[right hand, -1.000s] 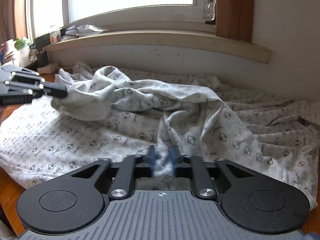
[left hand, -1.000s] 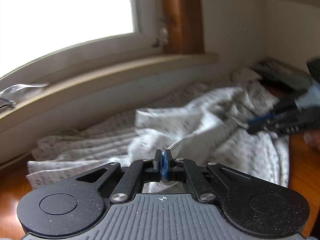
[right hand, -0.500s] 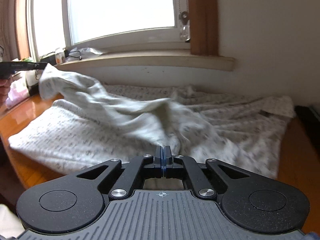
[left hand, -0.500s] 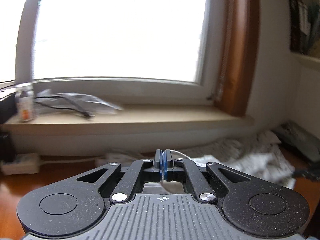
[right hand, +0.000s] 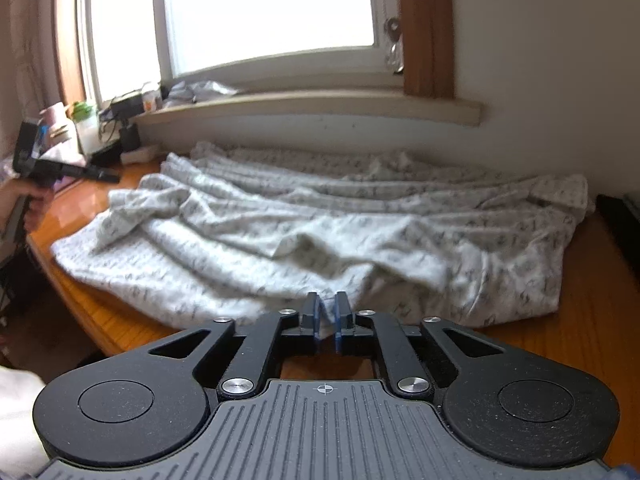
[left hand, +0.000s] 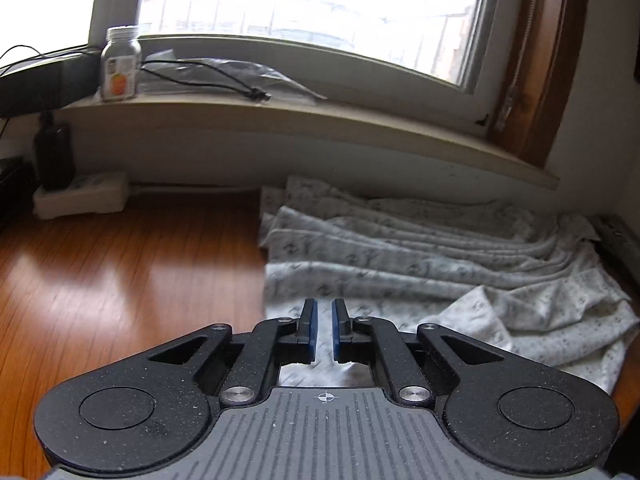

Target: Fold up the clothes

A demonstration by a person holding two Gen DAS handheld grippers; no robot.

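Observation:
A white patterned garment (left hand: 420, 272) lies rumpled on the wooden table (left hand: 140, 280), spread along the wall under the window. My left gripper (left hand: 324, 308) hovers over the garment's left edge. Its jaws are opening, a narrow gap shows between the blue pads, and nothing is in it. In the right wrist view the garment (right hand: 320, 232) fills the middle, and the left gripper (right hand: 114, 178) shows far left in a person's hand. My right gripper (right hand: 327, 304) is at the garment's near edge. Its jaws are opening with a fold of cloth loose between the pads.
A jar (left hand: 120, 64) and a black cable (left hand: 224, 84) sit on the window sill. A white power strip (left hand: 80, 196) and a dark bottle (left hand: 54, 152) stand at the back left. Bottles and clutter (right hand: 84, 120) crowd the table's far left. A dark flat object (left hand: 620, 240) lies at the right.
The left gripper swung left, off the garment, and its jaws parted; the corner it held up now lies on the table. The right gripper's jaws went from shut to slightly apart.

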